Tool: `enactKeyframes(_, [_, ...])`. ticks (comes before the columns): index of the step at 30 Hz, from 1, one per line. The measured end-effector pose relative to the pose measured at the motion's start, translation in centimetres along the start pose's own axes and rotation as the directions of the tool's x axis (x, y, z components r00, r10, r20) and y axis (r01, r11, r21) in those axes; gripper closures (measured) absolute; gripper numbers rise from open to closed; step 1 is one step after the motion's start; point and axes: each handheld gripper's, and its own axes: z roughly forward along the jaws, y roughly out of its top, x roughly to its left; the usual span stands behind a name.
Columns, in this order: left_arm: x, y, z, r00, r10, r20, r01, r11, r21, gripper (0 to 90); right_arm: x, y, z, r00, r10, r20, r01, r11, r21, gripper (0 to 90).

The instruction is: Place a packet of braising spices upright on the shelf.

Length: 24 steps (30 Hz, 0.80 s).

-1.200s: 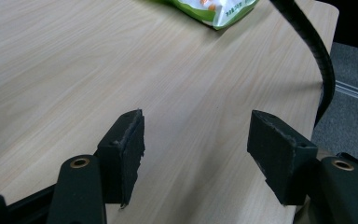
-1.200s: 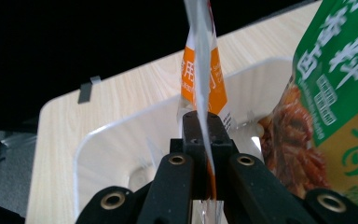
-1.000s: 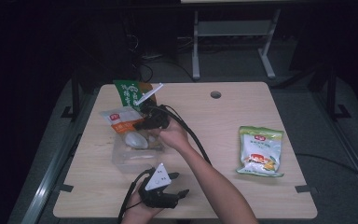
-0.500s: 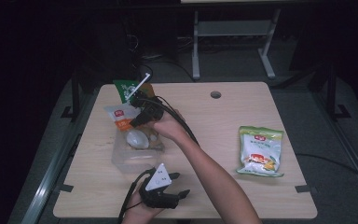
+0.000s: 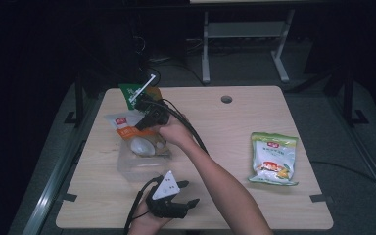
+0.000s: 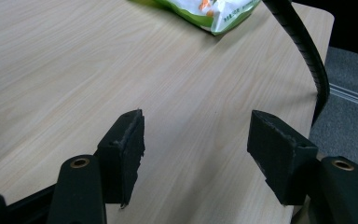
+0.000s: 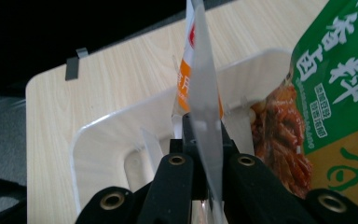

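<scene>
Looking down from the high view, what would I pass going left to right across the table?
Orange and white packet held in the right tongs → resting left tongs, open → round hole in the tabletop → green snack bag.

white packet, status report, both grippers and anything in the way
Right gripper shut on white packet, above clear bin. Left gripper open, idle on table. Green packet close beside.

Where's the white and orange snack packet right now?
In the high view, the white and orange packet is at the table's left, clamped by the right gripper over the clear plastic bin.
</scene>
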Motion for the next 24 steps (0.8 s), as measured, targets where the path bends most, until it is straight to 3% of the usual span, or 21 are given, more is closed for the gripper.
enactKeyframes(3, [0.0, 0.0, 0.0, 1.0, -0.001, 0.0, 0.001, 1.0, -0.001, 35.9, 0.4, -0.1, -0.5, 0.9999, -0.003, 0.012, 0.004, 0.999, -0.047, 89.7])
enactKeyframes(7, [-0.2, 0.0, 0.1, 1.0, 0.0, 0.003, 0.0, 1.0, 0.001, 35.9, 0.4, -0.7, -0.7, 0.9989, 0.045, -0.009, -0.046, 0.992, -0.115, 89.7])
enactKeyframes(11, [-0.3, 0.1, 0.1, 0.9999, 0.015, 0.005, -0.015, 0.9999, 0.0, 35.8, 0.3, -1.8, 0.1, 0.9978, 0.067, 0.006, -0.065, 0.987, -0.146, 89.7])
enactKeyframes(13, [-0.2, 0.1, 0.1, 0.9999, 0.014, 0.005, -0.014, 0.9999, -0.002, 35.8, 0.1, -2.3, 0.1, 0.9957, 0.092, -0.002, -0.091, 0.98, -0.178, 89.7])
enactKeyframes(17, [-0.1, 0.1, 0.0, 0.9998, 0.021, 0.002, -0.021, 0.9998, 0.006, 35.8, -0.3, -3.1, 0.1, 0.9936, 0.113, -0.006, -0.112, 0.975, -0.191, 89.7])
enactKeyframes(21, [-0.1, 0.1, 0.0, 0.9997, 0.022, 0.001, -0.022, 0.9997, 0.007, 35.8, -0.4, -3.7, 0.0, 0.9943, 0.105, -0.019, -0.107, 0.976, -0.189, 89.6])
enactKeyframes(24, [-0.2, 0.1, 0.1, 1.0, 0.009, 0.004, -0.009, 1.0, 0.0, 35.8, -0.7, -4.2, -0.1, 0.9973, 0.074, -0.002, -0.073, 0.98, -0.184, 89.5])
